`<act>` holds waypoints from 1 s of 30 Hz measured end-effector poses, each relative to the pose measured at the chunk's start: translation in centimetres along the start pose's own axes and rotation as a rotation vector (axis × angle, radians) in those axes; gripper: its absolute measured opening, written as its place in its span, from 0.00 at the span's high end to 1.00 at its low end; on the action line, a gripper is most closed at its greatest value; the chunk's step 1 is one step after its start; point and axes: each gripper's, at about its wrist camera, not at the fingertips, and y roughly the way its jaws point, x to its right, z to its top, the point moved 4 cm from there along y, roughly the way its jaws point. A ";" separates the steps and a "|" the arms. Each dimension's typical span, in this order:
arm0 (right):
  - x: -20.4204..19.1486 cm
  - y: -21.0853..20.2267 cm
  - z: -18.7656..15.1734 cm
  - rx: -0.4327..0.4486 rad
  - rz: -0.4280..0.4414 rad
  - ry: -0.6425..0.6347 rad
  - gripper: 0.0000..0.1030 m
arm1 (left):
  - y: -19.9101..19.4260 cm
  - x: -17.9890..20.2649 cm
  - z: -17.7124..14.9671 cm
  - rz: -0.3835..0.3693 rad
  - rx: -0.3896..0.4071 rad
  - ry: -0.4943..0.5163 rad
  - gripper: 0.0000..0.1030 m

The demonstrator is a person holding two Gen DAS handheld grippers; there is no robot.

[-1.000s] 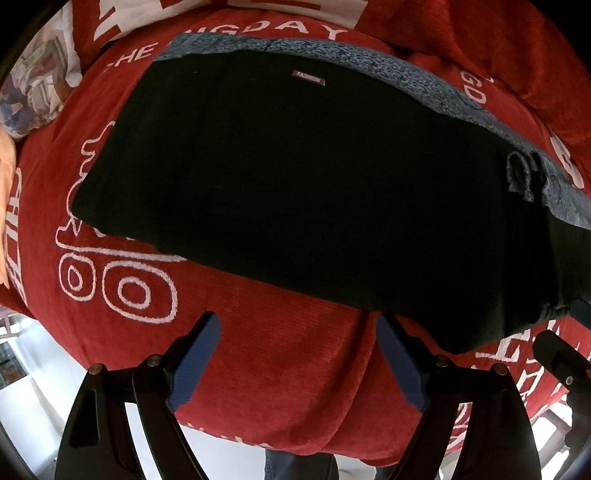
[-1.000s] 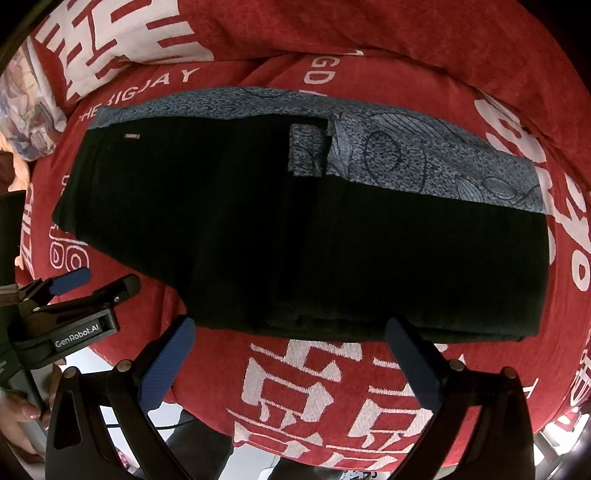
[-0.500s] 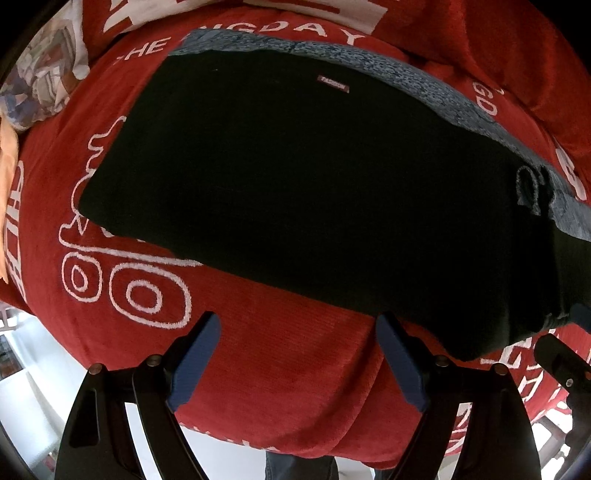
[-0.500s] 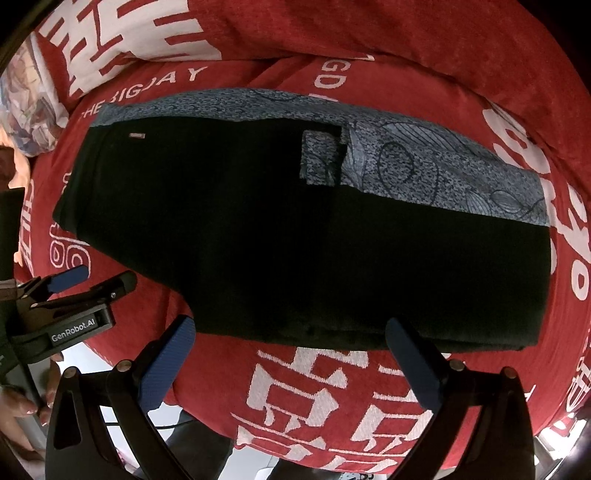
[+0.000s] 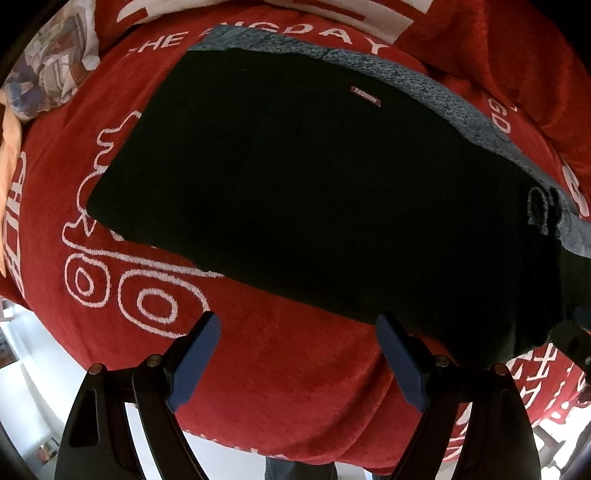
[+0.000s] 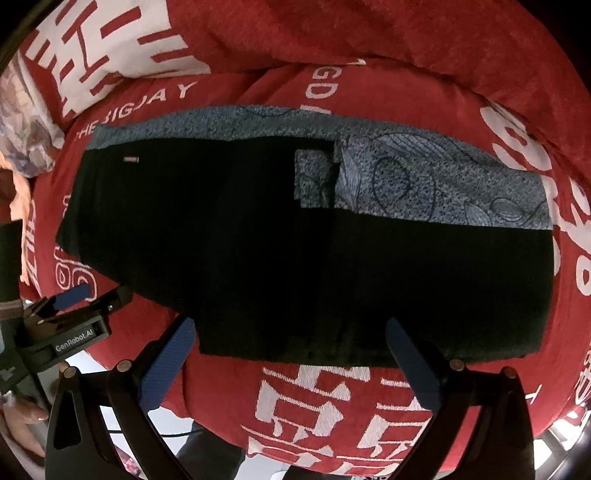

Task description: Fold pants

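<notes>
The black pants [image 6: 295,251] lie flat on a red blanket [image 6: 332,406], with a blue-grey patterned strip [image 6: 436,184] along the far edge and a small label [image 6: 131,159] near the left end. They also fill the left wrist view [image 5: 314,192]. My left gripper [image 5: 299,354] is open and empty, above the blanket just short of the pants' near edge; it also shows in the right wrist view [image 6: 88,299]. My right gripper [image 6: 291,358] is open and empty at the pants' near edge.
The red blanket [image 5: 258,387] carries white lettering and drops off at its near edge to a pale floor [image 5: 22,398]. A patterned pillow [image 5: 51,66] lies at the far left. Bunched red fabric [image 6: 369,33] rises behind the pants.
Both grippers have drifted slightly closer to the pants, so the pants sit lower and larger in both views. Both stay open.
</notes>
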 end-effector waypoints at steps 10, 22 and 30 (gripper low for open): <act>-1.0 0.6 0.5 -0.009 0.029 -0.002 0.00 | -0.2 -1.5 1.0 -0.002 0.002 -0.010 0.15; -1.5 1.0 0.7 -0.005 0.023 -0.008 0.00 | -0.6 -3.7 2.4 -0.021 0.021 -0.034 0.15; -2.3 1.3 1.2 0.009 0.081 -0.002 0.00 | -0.8 -4.9 3.3 -0.049 0.030 -0.055 0.15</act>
